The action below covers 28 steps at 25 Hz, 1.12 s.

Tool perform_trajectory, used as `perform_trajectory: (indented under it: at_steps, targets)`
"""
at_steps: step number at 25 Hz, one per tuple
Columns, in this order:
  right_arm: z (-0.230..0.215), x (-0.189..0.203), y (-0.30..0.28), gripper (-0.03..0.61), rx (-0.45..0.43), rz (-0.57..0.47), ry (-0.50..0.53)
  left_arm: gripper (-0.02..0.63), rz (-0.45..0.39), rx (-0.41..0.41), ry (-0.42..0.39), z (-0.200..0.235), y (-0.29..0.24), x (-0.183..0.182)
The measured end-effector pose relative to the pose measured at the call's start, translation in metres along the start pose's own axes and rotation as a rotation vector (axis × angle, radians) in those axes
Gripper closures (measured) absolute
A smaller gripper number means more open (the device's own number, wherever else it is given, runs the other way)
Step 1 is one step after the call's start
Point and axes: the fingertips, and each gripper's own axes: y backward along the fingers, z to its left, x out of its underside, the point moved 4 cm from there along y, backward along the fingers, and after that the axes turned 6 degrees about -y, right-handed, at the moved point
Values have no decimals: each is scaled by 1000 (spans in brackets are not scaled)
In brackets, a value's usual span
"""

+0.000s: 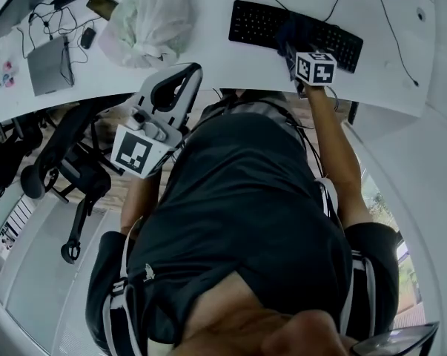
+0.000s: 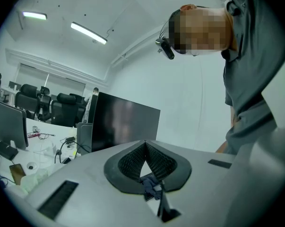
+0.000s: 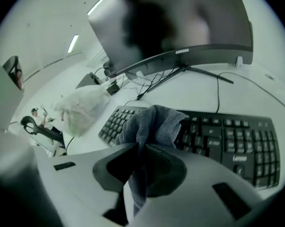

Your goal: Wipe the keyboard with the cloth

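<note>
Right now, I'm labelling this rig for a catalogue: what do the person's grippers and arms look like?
The left gripper and right gripper have pale grey moulded shells with dark slots and black ribbed pads. Each bears a white cube with black square markers: left cube, right cube. The person wears a dark short-sleeved shirt.

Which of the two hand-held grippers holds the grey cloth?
The right hand-held gripper, over the black keyboard: grey cloth pinched between its jaws. The left hand-held gripper is shut.
</note>
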Motion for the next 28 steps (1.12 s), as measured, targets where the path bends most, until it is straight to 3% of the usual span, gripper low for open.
perform_trajectory:
  at_steps: [3,7,9,11,16,19,23,25,28]
  targets:
    - [6,12,0,529,-39,19,19,609,5,3,6,3,1,3]
    - [-51,-55,8,529,110,-99,-13,609,11,23,-3,1,-5,3]
    - [-70,-71,9,529,129,-101,-65,609,2,26,-9,0,-9,0]
    - [-62,-53,10,529,91,-77,-95,609,-6,23,-7,0,-11,-1]
    - [-13,22,13,529,8,30,-44,608,-1,17,18,9,-6,2]
    - [-20,-3,12,529,-3,64,-12,609,-1,26,16,11,-5,4]
    - [-65,-75,12,529,126,-69,-39,609,-8,40,4,11,-11,2]
    - [-70,-72,9,529,138,-74,-91,609,-15,37,3,11,-12,-1]
    - [-40,-23,12,529,94,-45,-98,609,-10,29,17,15,-8,-1]
